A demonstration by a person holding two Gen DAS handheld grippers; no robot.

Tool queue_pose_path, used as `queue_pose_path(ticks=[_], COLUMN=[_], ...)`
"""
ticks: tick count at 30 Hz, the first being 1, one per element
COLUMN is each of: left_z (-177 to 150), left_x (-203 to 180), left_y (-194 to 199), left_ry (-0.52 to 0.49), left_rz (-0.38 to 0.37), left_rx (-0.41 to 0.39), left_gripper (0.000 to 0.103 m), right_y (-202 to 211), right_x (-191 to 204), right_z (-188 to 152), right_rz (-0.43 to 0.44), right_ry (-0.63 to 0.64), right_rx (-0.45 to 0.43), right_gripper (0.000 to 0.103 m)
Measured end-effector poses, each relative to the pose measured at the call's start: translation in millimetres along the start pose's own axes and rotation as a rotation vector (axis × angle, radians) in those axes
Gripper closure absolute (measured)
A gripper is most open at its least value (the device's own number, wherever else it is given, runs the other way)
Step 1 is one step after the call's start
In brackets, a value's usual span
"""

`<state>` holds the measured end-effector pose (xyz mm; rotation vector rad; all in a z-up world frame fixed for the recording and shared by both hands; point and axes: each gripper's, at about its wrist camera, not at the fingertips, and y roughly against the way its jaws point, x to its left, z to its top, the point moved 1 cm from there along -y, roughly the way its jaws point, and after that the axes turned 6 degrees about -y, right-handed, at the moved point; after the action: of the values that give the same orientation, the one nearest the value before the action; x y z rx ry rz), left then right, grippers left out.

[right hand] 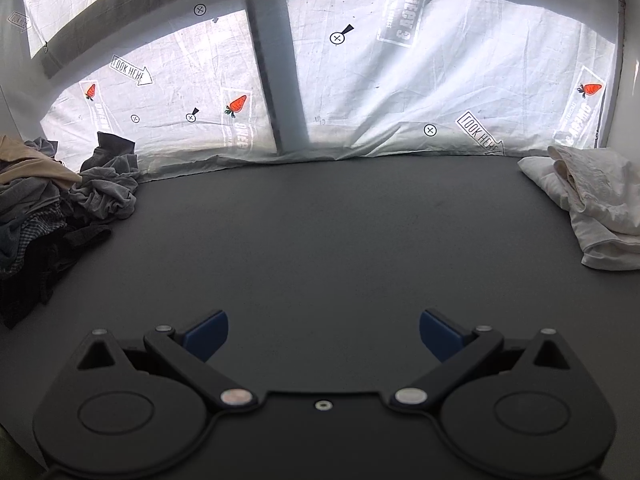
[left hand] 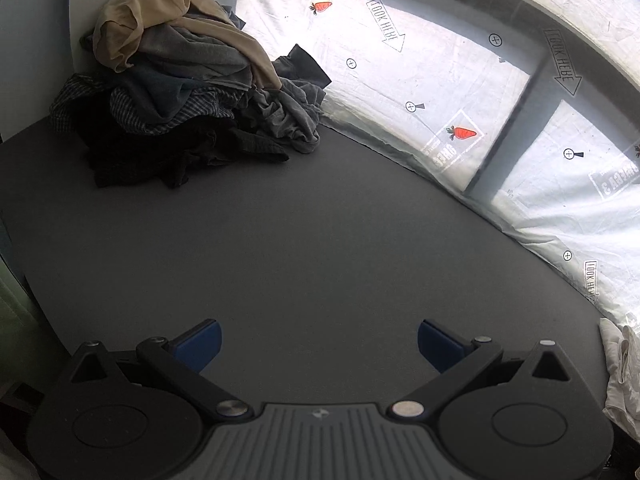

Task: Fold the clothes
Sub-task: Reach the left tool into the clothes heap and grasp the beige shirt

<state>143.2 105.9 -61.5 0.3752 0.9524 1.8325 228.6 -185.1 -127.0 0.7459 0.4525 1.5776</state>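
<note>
Far left, against the wall: a tangled heap of unfolded clothes [left hand: 180, 80], a tan garment [left hand: 168, 12] draped over grey, checked and dark pieces, a grey shirt [right hand: 106, 192] spilling off the near side onto the grey tabletop [left hand: 320, 240]. Mid-frame: bare tabletop, nothing spread out for folding. Low in each view: left gripper [left hand: 319, 344] and right gripper [right hand: 324, 334] hovering above the surface, blue-padded fingers [left hand: 200, 344] spread wide, released, grasping nothing. Far right, near the edge: a white garment [right hand: 592, 204], loosely bunched, well apart from the heap. Behind everything: a printed white sheet [right hand: 440, 80] hung over a window.

Likely risks from here: pulling one piece from the heap and dragging its tangled neighbours along, perhaps toppling the tan garment off the top; pinching two layers at once in the dark, low-contrast folds; snagging the hanging sheet where it meets the tabletop's far edge.
</note>
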Motion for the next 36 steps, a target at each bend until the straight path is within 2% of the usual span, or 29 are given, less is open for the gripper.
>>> queue_pose_path(ticks=[4, 6, 9, 15, 19, 21, 25, 28, 30, 33, 35, 36], left_z=[33, 57, 87, 144, 188, 213, 274, 308, 326, 345, 353, 354], left_x=[35, 58, 92, 162, 195, 206, 240, 259, 266, 277, 282, 283], left_y=[-26, -37, -50, -80, -101, -107, -118, -122, -127, -138, -147, -150], left_ry=[0.08, 0.13, 0.175, 0.222, 0.246, 0.263, 0.26, 0.236, 0.207, 0.178, 0.18, 0.185], left_rz=[-0.028, -0.043, -0.017, 0.037, 0.047, 0.054, 0.162, 0.249, 0.302, 0.317, 0.286, 0.258], left_rx=[0.012, -0.007, -0.058, -0.134, -0.179, -0.218, -0.362, -0.462, -0.495, -0.534, -0.539, -0.55], left_gripper=[0.001, 0.001, 0.002, 0.011, 0.026, 0.029, 0.028, 0.027, 0.027, 0.026, 0.03, 0.051], right_y=[-20, -29, -43, -75, -99, -112, -134, -143, -150, -157, -161, -162], right_x=[26, 39, 63, 115, 149, 162, 184, 192, 194, 197, 201, 203], right_z=[8, 15, 23, 27, 31, 36, 43, 40, 35, 31, 30, 31], right_rz=[-0.017, -0.029, -0.051, -0.066, -0.066, -0.072, -0.102, -0.136, -0.158, -0.176, -0.177, -0.175], right_ry=[-0.01, -0.025, -0.021, -0.011, -0.022, -0.028, -0.036, -0.032, -0.03, -0.024, -0.002, 0.01], right_rx=[-0.009, -0.009, -0.021, -0.014, -0.011, -0.018, -0.028, -0.022, 0.014, 0.056, 0.063, 0.064], right_gripper=[0.0, 0.0, 0.0, 0.0, 0.0, 0.0, 0.0, 0.0, 0.0, 0.0, 0.0, 0.0])
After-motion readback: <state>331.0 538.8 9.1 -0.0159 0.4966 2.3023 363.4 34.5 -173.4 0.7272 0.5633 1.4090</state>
